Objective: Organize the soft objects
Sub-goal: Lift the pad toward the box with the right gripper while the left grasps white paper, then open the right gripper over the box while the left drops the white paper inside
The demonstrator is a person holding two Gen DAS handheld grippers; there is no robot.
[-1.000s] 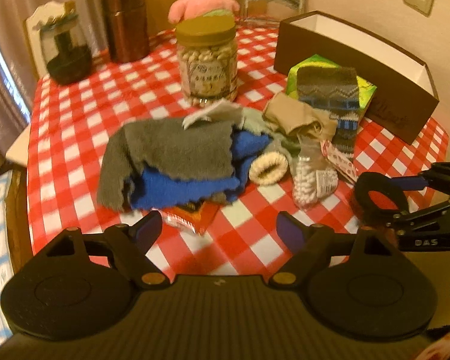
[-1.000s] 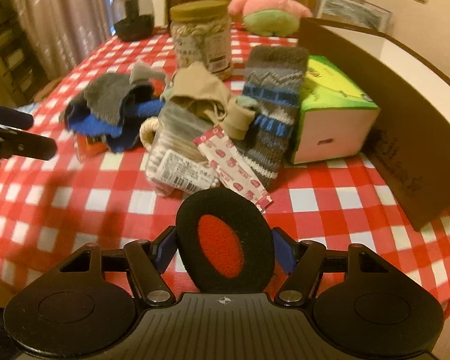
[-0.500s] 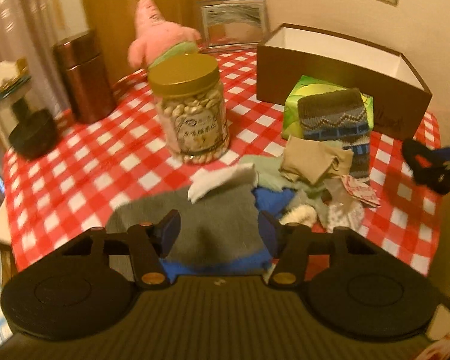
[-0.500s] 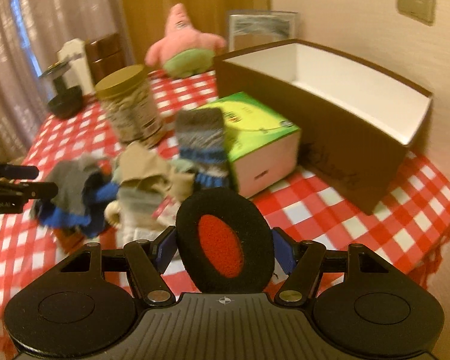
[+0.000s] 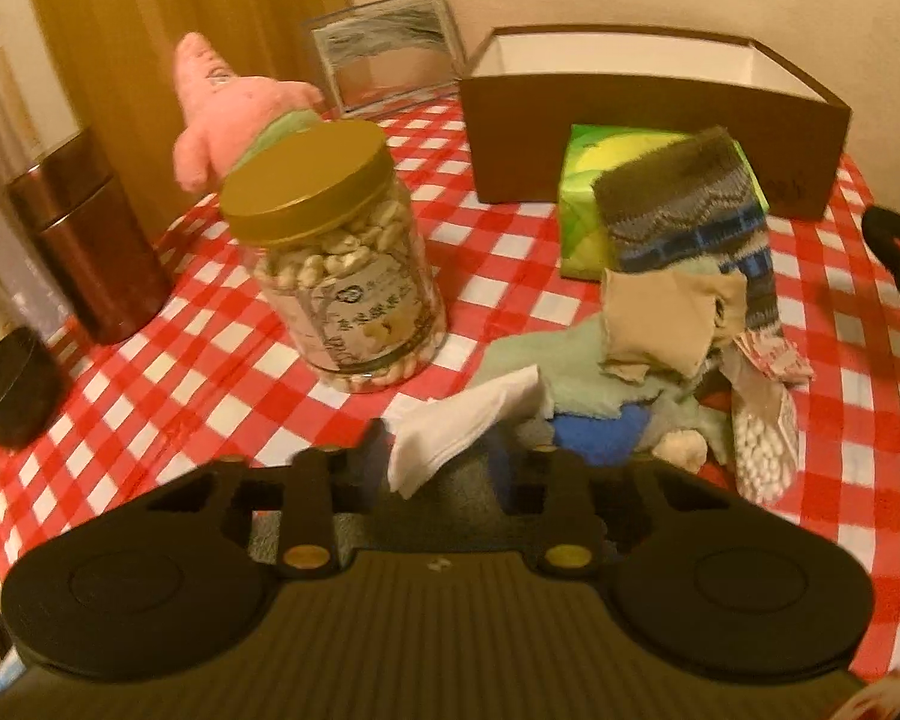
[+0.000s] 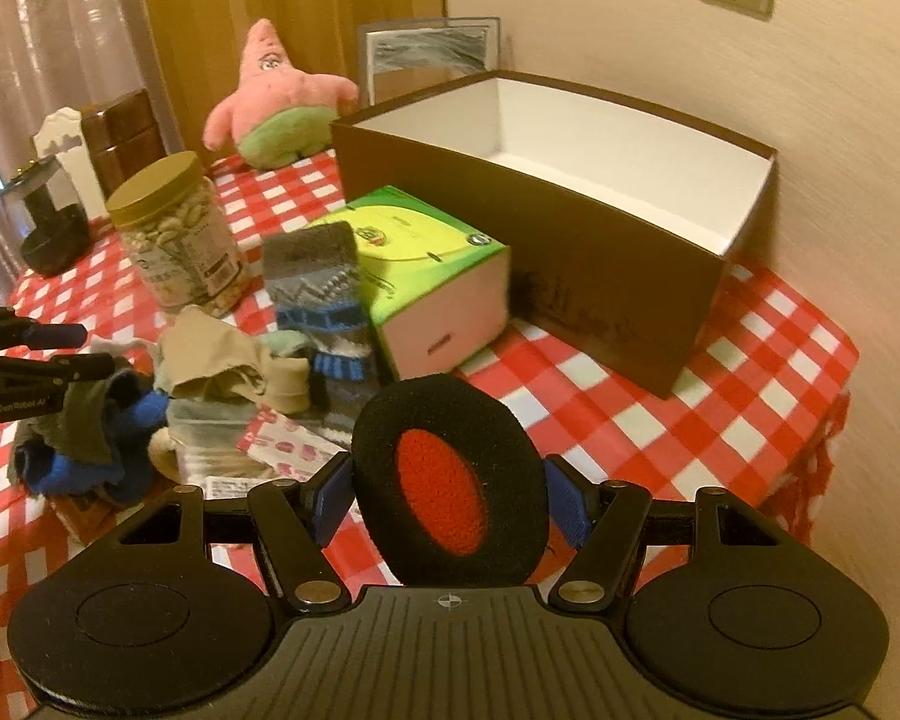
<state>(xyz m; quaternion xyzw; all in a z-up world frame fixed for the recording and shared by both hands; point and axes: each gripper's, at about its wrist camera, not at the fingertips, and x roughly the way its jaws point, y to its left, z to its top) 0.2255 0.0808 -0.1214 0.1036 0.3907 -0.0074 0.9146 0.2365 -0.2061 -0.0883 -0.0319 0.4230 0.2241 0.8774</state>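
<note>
A pile of soft things lies on the red checked table: a grey cloth (image 5: 462, 480), a blue cloth (image 5: 600, 432), a white tissue (image 5: 456, 426), a beige cloth (image 5: 660, 324) and a patterned sock (image 5: 684, 222) draped over a green tissue box (image 5: 582, 204). My left gripper (image 5: 444, 462) is low over the pile's near side. Its jaws are closing, with the grey cloth bunched between them and against the pads. My right gripper (image 6: 450, 492) is shut on a black foam ear pad (image 6: 450, 486) with a red centre, held above the table in front of the open brown box (image 6: 570, 276).
A jar of nuts (image 5: 342, 264) with a gold lid stands left of the pile. A pink plush star (image 6: 276, 102), a picture frame (image 6: 432, 48) and a copper canister (image 5: 90, 240) stand at the back. A bag of cotton swabs (image 5: 762, 450) lies beside the pile.
My left gripper moved forward and down onto the pile and its jaws narrowed around the grey cloth. My right gripper rose and swung toward the brown box, still holding the ear pad.
</note>
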